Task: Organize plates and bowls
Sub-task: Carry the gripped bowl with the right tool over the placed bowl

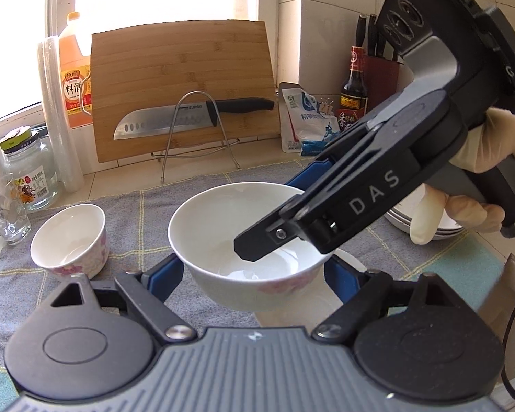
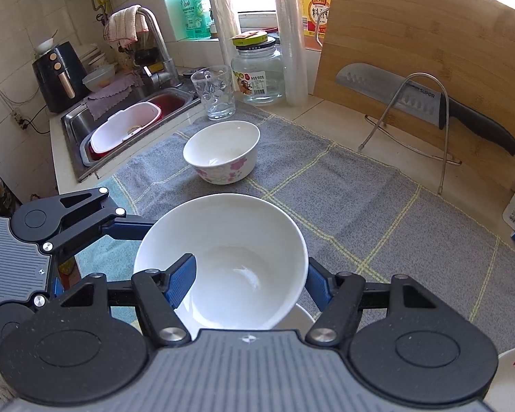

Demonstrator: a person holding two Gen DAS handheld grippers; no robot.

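A large white bowl (image 1: pixel 243 237) with a pink flower print is held above the grey cloth. My right gripper (image 2: pixel 250 279) is shut on its rim, one finger (image 2: pixel 182 283) inside the bowl (image 2: pixel 223 261) and one outside. In the left wrist view the right gripper (image 1: pixel 293 206) comes in from the right. My left gripper (image 1: pixel 254 273) is open, its blue pads either side of the bowl, apart from it. A smaller flowered bowl (image 1: pixel 70 240) stands on the cloth to the left; it also shows in the right wrist view (image 2: pixel 221 151). Stacked plates (image 1: pixel 425 221) lie at right.
A grey checked cloth (image 2: pixel 343 199) covers the counter. Behind stand a bamboo board (image 1: pixel 185 89) with a knife (image 1: pixel 189 116) on a wire rack, a glass (image 2: pixel 214 94), a jar (image 2: pixel 257 72), bottles and a salt bag (image 1: pixel 305 120). A sink (image 2: pixel 127 127) lies far left. A white dish (image 2: pixel 511 377) sits at bottom right.
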